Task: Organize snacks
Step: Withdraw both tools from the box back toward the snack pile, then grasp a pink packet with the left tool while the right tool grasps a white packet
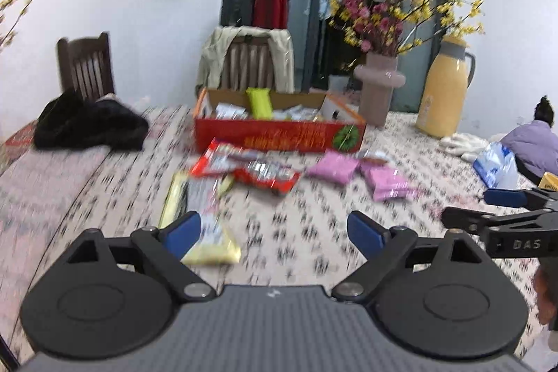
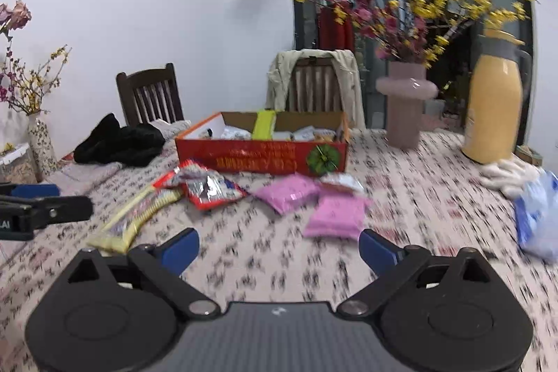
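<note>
Plainly both grippers — left [image 1: 273, 234], right [image 2: 277, 250] — gape empty (crinkly, perhaps foil packets [image 2: 209, 189]) before cardboard box [image 2: 261, 156].

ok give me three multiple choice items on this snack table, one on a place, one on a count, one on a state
1. Where does the red box stand relative to the pink vase?
A. left of it
B. right of it
C. on top of it

2. How many pink packets lie on the tablecloth?
A. one
B. two
C. four

3. How do the jaws of the right gripper stand?
A. shut on a packet
B. open and empty
C. shut on nothing

Key: 1 A, the vase stands off the box's right end. 2 B, two lie before the box. 3 B, only cloth shows between them.
</note>
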